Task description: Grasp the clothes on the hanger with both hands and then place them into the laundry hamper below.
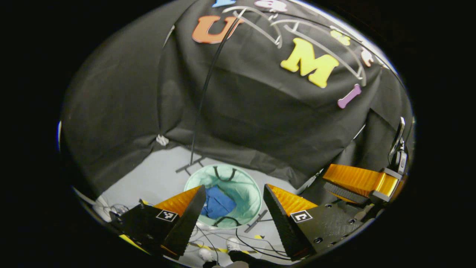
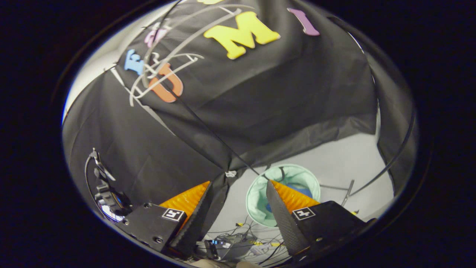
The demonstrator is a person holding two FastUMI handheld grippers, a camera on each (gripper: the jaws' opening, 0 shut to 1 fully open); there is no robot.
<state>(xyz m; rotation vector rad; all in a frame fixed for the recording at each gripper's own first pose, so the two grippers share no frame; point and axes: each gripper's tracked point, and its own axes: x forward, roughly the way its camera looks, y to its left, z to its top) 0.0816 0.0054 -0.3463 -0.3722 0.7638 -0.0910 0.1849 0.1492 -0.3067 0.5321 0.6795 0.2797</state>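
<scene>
Hamper [image 1: 243,188]: on floor, blue clothes [image 1: 217,203] inside.
Left tongs [image 1: 234,201]: wide open, empty, above hamper.
Right tongs [image 2: 238,199]: wide open, empty.
Hangers [image 1: 286,35]: bare, on rail up top.

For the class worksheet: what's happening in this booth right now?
A person holds a tool in each hand above a hamper on the floor. A blue garment already lies inside it. The left tool and the right tool are both open and hold nothing. Bare hangers hang above on the rack, so the drop looks done.
</scene>
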